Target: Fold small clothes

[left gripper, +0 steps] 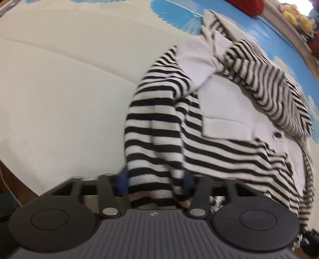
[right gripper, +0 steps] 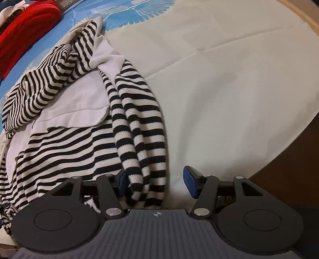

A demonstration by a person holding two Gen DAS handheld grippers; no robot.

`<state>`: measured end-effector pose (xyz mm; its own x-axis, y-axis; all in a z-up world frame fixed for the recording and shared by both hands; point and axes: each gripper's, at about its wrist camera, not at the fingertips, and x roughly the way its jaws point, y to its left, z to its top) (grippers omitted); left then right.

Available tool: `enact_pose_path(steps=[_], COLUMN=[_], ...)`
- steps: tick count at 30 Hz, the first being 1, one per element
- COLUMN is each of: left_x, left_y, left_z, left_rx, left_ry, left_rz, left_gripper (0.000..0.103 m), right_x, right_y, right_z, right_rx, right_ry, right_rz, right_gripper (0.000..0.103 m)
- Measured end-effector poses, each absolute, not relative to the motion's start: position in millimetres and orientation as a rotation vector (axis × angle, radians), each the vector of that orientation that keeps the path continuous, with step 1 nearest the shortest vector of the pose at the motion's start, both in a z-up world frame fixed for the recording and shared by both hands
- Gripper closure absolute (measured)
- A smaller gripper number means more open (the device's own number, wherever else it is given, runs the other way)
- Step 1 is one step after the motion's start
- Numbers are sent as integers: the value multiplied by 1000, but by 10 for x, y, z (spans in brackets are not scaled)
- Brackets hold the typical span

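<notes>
Left wrist view: left gripper (left gripper: 155,179), blue pads closed in on a bunched striped fold, gripping the cloth; picture blurred at the pads, so the grip is read from the fabric filling the gap. Striped garment (left gripper: 209,127), black-and-white with plain white panels and a dark button (left gripper: 277,134), lies rumpled on the pale sheet (left gripper: 59,99), one sleeve thrown across its upper part. Blue patterned cloth (left gripper: 179,18) beyond; red item (left gripper: 247,6) at the far edge. The held fold is likely gathered at the hem so it can be carried over the body. Right wrist view: right gripper (right gripper: 157,183), jaws fairly wide; a striped sleeve (right gripper: 139,139) hangs between them, resting against the left pad while the right pad (right gripper: 190,182) stands apart from it, so nothing is clamped. Garment body spreads to the left of the sleeve on the same sheet; red item (right gripper: 26,31) at top left; dark table edge (right gripper: 289,159) at right. The jaws appear set astride the sleeve end in readiness to pinch it.
</notes>
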<state>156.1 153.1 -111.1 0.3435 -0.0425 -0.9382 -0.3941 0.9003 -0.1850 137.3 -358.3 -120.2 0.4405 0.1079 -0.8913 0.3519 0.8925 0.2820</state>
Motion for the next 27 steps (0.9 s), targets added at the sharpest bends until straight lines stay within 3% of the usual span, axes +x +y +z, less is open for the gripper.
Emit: enact_pose_path(steps=[2,4,5,6,8,13,17,19,21,27], left_x=[1529,1484,1461,1429,1352,1109,1105,1188,1261,1267], left_y=[1527,1506,1496,1493,1509,1605,1609,1620,1659,1609], left_z=[-1101,-1044,-1006,-952,-824,-619,-794,-865,-898,-981], left_rx=[-416,-388,-386,-397,-426,-488,-477,-483,-505,-486], left_ry=[1208,1192,1179,1160,1109,1050,1141,1168,1183,1233], left_rz=[179,154,142,127,92,17,30,43,69,98], left_gripper=[93,95,95,96,96,96,94,89,71,56], right_x=[1363,1352,1344,1338,1299,1067,1013,1075,1140,1280], right_y=[-3591,-3595,-3599,-3604,-3632,-3860,-3939,-3911,-3890,-3772], right_z=[-1203,-1201,-1198,-1194,-1113,-806,-866,-991,-1080,-1140], right_rx=[467,469,484,510,545,566,567,573,568,529], right_ry=[1112,1108,1102,1095,1049,900,952,1025,1069,1109], right_rz=[-161,-145,-122,-90,-54,-53,-45,-31,-58,-93], right_gripper=[44,58,78,90,96,96,96,93,87,68])
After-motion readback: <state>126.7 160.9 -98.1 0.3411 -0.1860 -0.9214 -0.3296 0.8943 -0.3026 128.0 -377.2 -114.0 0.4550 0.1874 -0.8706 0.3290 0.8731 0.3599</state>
